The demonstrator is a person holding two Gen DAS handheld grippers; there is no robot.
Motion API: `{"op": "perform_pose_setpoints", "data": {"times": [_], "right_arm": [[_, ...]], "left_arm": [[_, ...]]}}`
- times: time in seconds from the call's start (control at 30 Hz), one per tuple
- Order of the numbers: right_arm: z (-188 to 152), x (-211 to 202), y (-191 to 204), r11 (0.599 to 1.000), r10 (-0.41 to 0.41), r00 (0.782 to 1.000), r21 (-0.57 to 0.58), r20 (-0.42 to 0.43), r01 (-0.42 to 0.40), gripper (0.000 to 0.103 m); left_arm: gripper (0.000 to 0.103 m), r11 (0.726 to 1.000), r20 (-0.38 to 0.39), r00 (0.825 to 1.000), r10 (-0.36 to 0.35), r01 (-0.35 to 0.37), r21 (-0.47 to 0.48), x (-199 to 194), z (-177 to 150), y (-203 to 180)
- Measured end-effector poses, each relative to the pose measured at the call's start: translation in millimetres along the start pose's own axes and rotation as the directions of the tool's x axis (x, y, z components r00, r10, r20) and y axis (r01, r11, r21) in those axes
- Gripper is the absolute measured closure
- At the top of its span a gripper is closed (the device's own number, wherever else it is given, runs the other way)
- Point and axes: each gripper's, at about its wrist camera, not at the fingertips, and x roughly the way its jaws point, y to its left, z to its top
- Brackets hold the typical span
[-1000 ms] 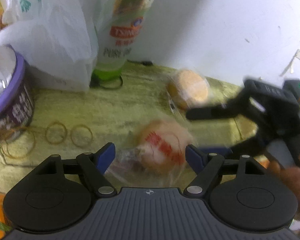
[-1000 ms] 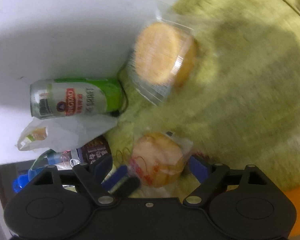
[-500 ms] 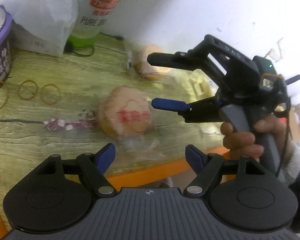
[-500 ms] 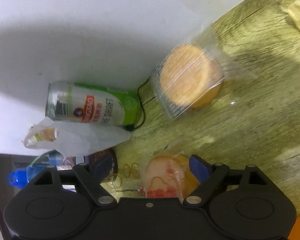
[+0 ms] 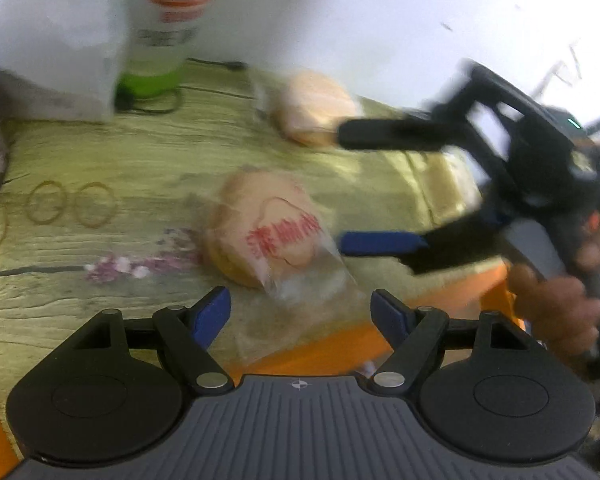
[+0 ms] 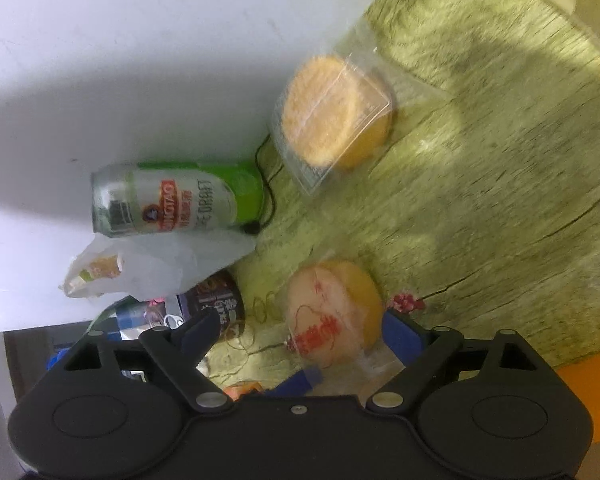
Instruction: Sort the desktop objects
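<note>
Both grippers' fingers spread wide around the wrapped cake (image 5: 266,230), untouched.

bare tabletop (image 6: 500,200) right (can (image 6: 172,204) crowds wall)

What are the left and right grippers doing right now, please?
Left gripper: open, holding nothing; the wrapped bun lies ahead of it.
Right gripper: open, holding nothing.
</note>
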Motion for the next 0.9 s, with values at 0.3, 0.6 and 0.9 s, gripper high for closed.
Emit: {"op": "perform_pose_setpoints", "data": {"times": [0.3, 0.6, 0.9], "right_arm": [[5.7, 8.4, 12.5, 0.995, 0.044, 0.997, -0.090, 0.063, -0.038, 0.014], [5.9, -35.0, -0.5, 0.998, 0.057, 0.985, -0.041, 0.162, -0.051, 0.014], [-3.7, -44.8, -21.3, 0.991, 0.067, 0.995, 0.113, 0.078, -0.076, 0.011]], "left_arm": [[0.025, 0.999, 0.016, 0.999, -0.050, 0.049, 0.024, -5.0, -4.7, -16.7], [0.025, 0.995, 0.167, 0.981, 0.096, -0.095, -0.016, -26.5, 6.4, -3.1], [0.025, 0.987, 0.247, 0.955, 0.162, -0.162, -0.017, -4.9, 31.5, 11.6]]}}
